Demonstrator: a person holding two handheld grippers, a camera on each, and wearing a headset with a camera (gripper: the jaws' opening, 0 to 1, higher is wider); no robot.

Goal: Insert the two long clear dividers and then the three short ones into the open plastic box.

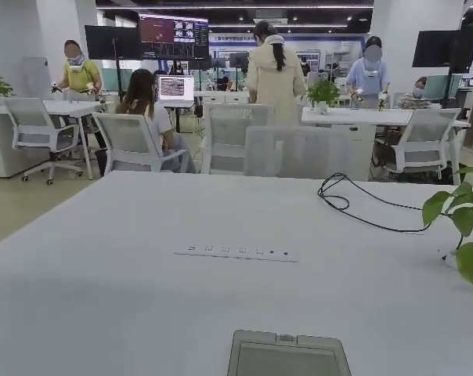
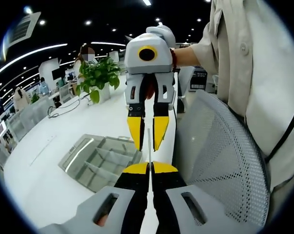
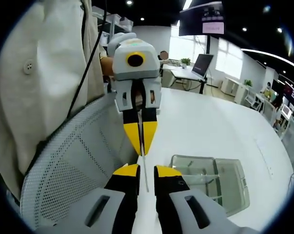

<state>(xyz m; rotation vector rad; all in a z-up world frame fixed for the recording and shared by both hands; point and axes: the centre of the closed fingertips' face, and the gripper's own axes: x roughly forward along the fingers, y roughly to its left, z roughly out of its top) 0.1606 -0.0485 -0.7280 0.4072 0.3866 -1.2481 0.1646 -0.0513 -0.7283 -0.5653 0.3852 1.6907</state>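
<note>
A thin clear divider (image 2: 149, 146) hangs edge-on between the two grippers, held over the table's near edge. My left gripper (image 2: 149, 168) is shut on its near end, and the same gripper (image 3: 142, 142) faces the right gripper view with its yellow tips pinched together. My right gripper (image 3: 147, 171) stands opposite with a small gap between its jaws, the divider (image 3: 145, 179) running through that gap. It also shows facing the left gripper view (image 2: 148, 139). The open clear plastic box (image 2: 101, 156) lies on the white table with several dividers standing in it. The box (image 3: 210, 183) is to one side of the grippers, and its rim (image 1: 287, 338) is at the bottom of the head view.
A mesh chair back (image 2: 220, 146) and the person's torso are close behind the grippers. On the table are a recessed socket strip (image 1: 236, 252), a black cable (image 1: 354, 205) and a potted plant (image 1: 460, 227) at the right edge. Chairs, desks and people fill the room beyond.
</note>
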